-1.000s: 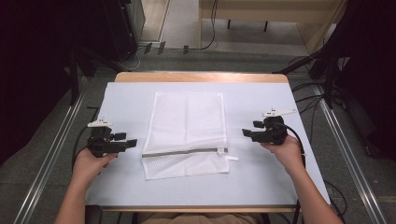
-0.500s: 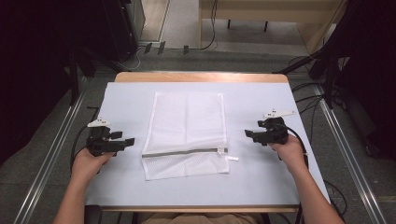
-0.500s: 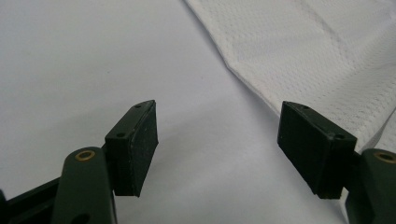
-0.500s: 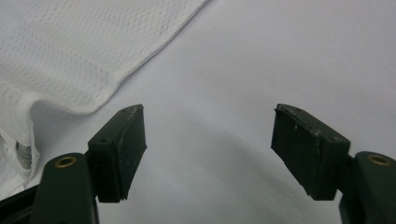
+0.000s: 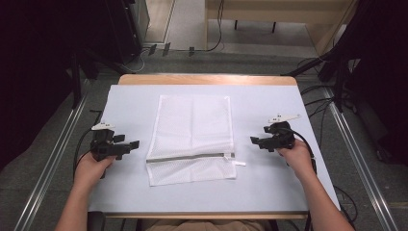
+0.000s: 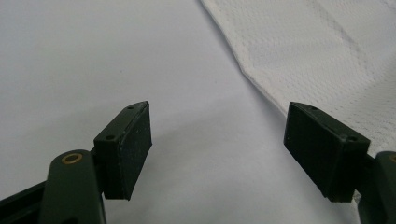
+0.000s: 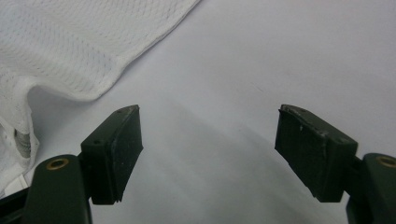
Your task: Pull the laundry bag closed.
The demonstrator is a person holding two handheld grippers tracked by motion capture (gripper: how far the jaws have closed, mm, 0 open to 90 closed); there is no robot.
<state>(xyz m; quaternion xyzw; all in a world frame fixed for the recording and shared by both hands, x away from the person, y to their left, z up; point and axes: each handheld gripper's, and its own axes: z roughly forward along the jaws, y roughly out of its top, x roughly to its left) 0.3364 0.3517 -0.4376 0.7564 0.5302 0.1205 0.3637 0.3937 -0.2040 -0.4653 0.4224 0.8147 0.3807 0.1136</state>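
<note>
In right tool view, mesh bag (image 7: 70, 51) w/ zipper end (image 7: 21, 142).

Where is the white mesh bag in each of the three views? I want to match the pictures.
High view: the white mesh bag lies flat at the table's middle, between the two grippers.
Left gripper view: its edge fills the upper right corner, beyond the right-hand jaw.
Right gripper view: it fills the upper left corner.
Shared landmark: the pale blue table cover under the bag.
</note>
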